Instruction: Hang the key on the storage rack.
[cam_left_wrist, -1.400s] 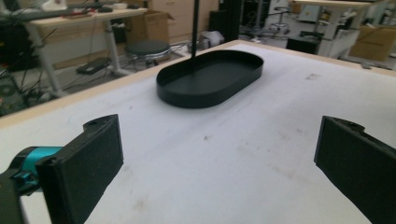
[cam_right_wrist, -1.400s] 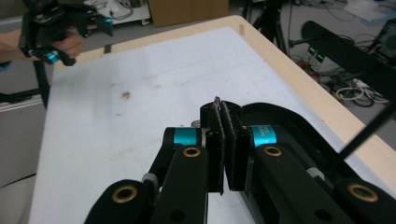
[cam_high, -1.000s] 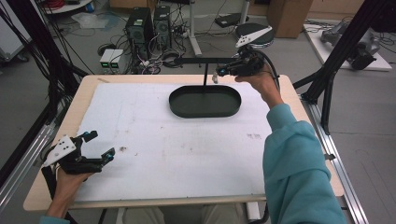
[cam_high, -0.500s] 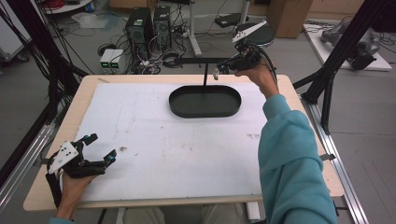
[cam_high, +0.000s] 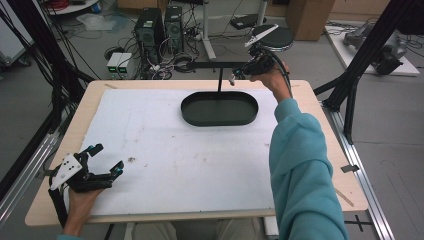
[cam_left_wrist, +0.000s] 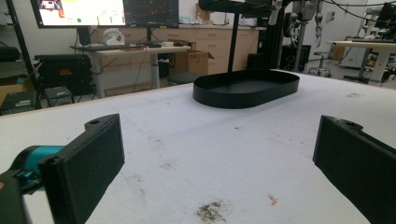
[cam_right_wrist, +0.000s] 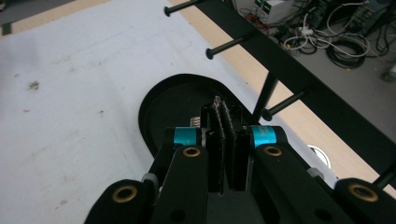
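Note:
A black oval tray (cam_high: 220, 109) lies at the far middle of the white mat, and a black post behind it carries a horizontal rack bar (cam_high: 210, 64) with pegs. My right gripper (cam_high: 237, 74) hovers by the bar's right end, above the tray's far edge. In the right gripper view its jaws (cam_right_wrist: 220, 109) are pressed together over the tray (cam_right_wrist: 159, 100), with a small thin metallic sliver (cam_right_wrist: 217, 100) poking out at their tip. The pegged bar (cam_right_wrist: 299, 70) crosses just beyond. My left gripper (cam_high: 107, 157) rests open near the front left corner, nothing between its pads (cam_left_wrist: 219, 126).
The mat (cam_high: 175, 150) covers most of a wooden table (cam_high: 320, 150). Computers, cables and a stool stand on the floor beyond the far edge. Black frame struts rise at both sides. In the left gripper view the tray (cam_left_wrist: 246, 87) lies ahead across the stained mat.
My right hand has shifted a little farther away and leftward, closer to the rack bar. The left hand has barely moved.

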